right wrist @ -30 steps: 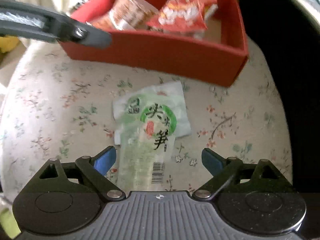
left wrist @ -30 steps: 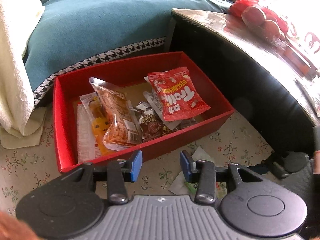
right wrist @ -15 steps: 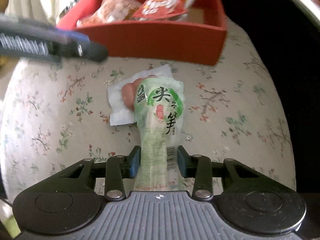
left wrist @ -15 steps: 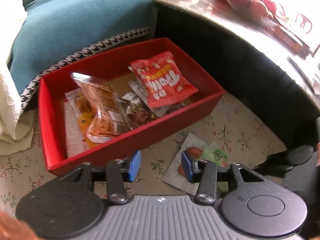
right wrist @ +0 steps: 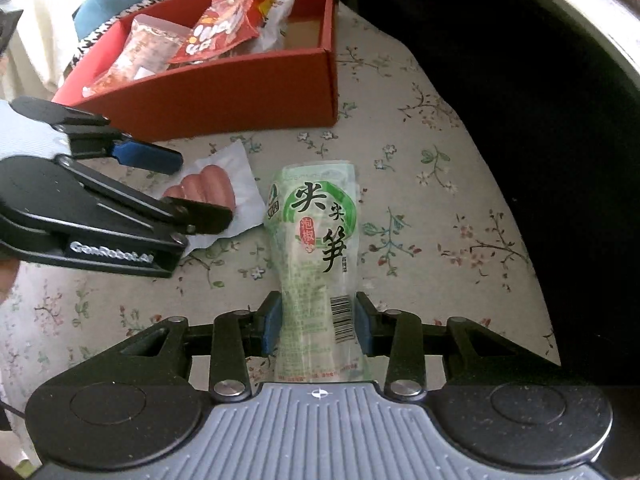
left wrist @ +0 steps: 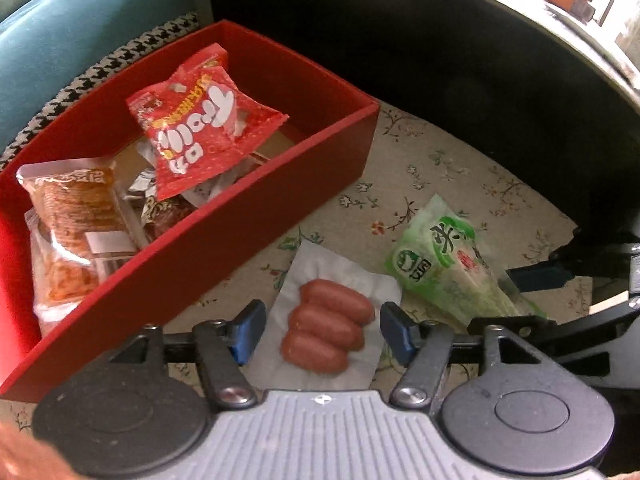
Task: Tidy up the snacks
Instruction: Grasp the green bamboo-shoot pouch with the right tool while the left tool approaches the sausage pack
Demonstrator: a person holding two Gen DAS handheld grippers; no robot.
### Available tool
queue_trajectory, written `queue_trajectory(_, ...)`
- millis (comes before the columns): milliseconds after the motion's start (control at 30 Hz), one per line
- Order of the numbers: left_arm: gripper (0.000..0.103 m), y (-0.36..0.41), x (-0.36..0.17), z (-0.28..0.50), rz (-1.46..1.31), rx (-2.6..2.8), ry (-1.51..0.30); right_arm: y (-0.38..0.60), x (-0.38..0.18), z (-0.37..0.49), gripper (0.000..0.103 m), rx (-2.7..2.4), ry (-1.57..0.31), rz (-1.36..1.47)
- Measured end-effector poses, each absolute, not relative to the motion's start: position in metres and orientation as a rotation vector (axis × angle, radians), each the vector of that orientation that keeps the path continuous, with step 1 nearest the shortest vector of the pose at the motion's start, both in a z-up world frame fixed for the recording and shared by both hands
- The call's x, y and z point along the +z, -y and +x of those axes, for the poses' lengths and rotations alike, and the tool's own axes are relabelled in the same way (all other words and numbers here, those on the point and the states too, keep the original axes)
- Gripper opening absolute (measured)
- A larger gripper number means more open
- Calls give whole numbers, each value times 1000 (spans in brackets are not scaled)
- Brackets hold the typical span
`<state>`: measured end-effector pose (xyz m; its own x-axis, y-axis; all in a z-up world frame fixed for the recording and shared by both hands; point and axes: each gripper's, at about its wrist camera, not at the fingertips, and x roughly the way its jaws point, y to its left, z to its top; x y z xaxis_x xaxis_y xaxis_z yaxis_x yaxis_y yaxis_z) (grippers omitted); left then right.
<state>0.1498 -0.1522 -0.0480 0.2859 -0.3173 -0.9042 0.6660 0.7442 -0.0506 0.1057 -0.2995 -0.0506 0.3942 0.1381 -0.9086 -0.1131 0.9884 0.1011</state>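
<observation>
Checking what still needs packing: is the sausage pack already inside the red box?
No, the sausage pack lies on the floral cloth outside the red box.

Glossy clear plastic wraps the green bamboo-shoot pack (right wrist: pixel 316 240) and the sausage pack (left wrist: pixel 328 330); the red box (left wrist: pixel 224 248) looks like matt card, on a soft floral cloth (right wrist: pixel 420 216)

Our right claw (right wrist: pixel 316 330) closed onto the green packet (right wrist: pixel 316 248), which a second earlier lay loose between its wide-spread pads. Our left claw (left wrist: pixel 322 332) moved over the sausage pack (left wrist: pixel 326 330), jaws just opening either side of it, not touching.
</observation>
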Motion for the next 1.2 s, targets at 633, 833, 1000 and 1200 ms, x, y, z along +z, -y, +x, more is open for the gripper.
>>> queue_trajectory(633,65,169,-60,136,510,-728,-1070,302,-56,120,61,150,-1183,19)
queue_trajectory(833,69,163,-60,132,531,-739,-1050,302,-60,120,87,160,-1204,-16)
queue_trajectory(1000,69,157,-58,127,563,-750,-1047,298,-66,115,87,151,-1211,-64)
queue_trajectory(1200,77,158,-58,120,661,-842,-1047,302,-65,119,84,146,-1204,-53)
